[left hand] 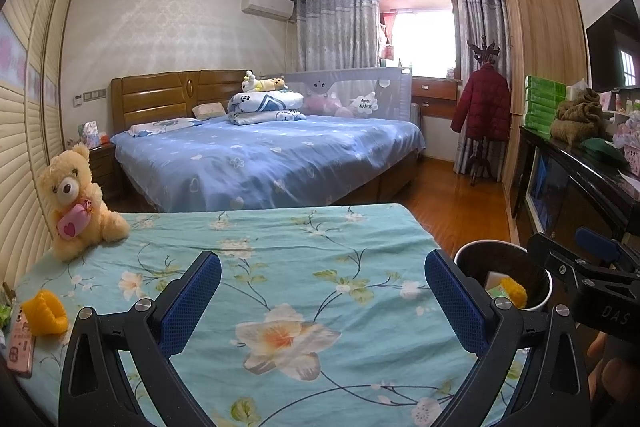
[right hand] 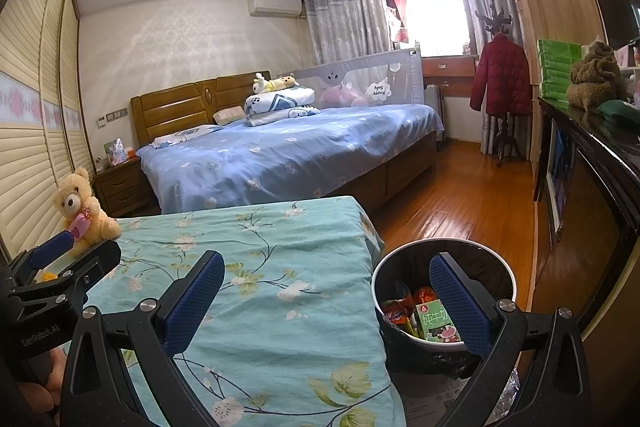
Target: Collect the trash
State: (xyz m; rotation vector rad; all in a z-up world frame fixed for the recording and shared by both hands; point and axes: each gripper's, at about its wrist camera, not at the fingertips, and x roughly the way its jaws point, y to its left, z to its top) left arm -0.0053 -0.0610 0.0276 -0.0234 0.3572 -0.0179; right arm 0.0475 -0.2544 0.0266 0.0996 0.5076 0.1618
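Bin (right hand: 442,301), lower right: holds a milk carton (right hand: 438,321) and wrappers. Left gripper (left hand: 322,301) and right gripper (right hand: 326,301): both spread wide, empty. Step: finding leftovers; yellow object (left hand: 44,311), lower left, possibly trash, needs reaching.

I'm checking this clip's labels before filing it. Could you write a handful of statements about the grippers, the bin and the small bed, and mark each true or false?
1. The left gripper is open and holds nothing. True.
2. The trash bin is empty. False: a green milk carton and orange wrappers lie inside it.
3. A teddy bear sits on the floral bedsheet near the wall. True.
4. The right gripper is shut on a wrapper. False: its fingers stand wide apart, empty.
5. The trash bin stands on the floor beside the small bed. True.
6. The red coat lies on the blue bed. False: it hangs on a coat stand.
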